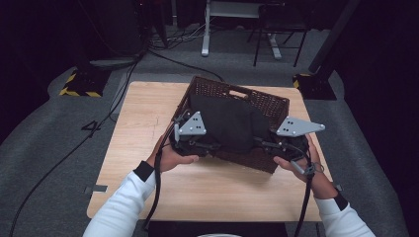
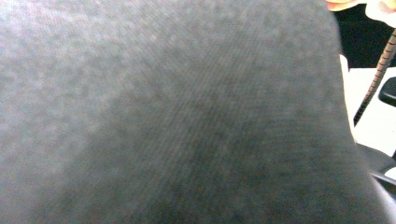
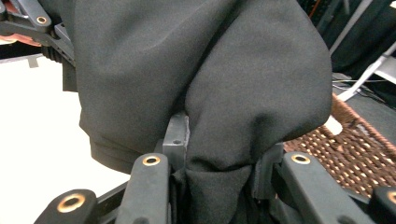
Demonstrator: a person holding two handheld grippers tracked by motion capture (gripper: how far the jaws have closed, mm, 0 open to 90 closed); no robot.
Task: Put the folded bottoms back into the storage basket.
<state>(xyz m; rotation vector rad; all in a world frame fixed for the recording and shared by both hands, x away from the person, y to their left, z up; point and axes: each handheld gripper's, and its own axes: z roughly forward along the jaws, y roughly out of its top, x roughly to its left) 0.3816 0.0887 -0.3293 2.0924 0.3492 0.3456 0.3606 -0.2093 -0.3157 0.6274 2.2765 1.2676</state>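
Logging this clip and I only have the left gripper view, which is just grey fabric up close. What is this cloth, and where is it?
Observer: It is a black cloth draped over a brown wicker basket on a wooden table.
Operator: Does the right gripper have it?
Observer: Yes, the right gripper has a bunch of the cloth pinched between its jaws.
Operator: And where does the left one sit?
Observer: The left gripper is at the cloth's near left edge, by the basket's front rim; its jaws are hidden by the fabric.
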